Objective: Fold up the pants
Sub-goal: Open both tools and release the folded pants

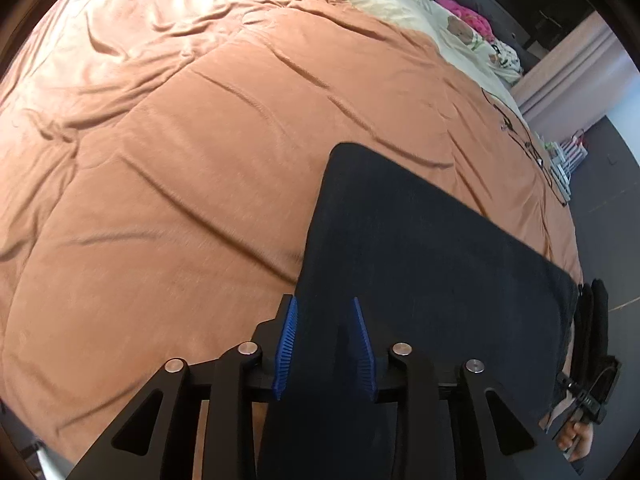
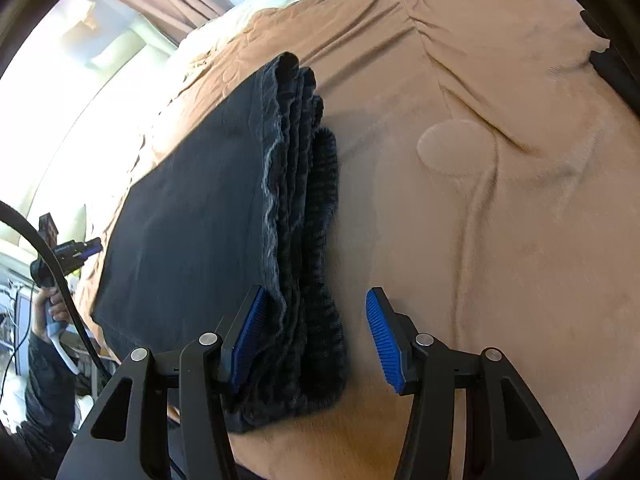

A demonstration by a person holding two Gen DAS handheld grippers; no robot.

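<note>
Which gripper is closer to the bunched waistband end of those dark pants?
Right. The right gripper straddles the waistband; the left gripper sits at the opposite, smooth end.

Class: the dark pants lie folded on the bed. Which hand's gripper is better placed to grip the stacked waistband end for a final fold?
Right. The right gripper has its open jaws astride the layered edge of the pants. The left gripper sits over the flat fold instead.

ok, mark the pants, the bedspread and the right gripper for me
pants (image 2: pixel 192 216), right wrist view, flat top panel.
bedspread (image 1: pixel 192 168), left wrist view, bare orange fabric.
right gripper (image 2: pixel 316 304), right wrist view, midway between the fingertips.
</note>
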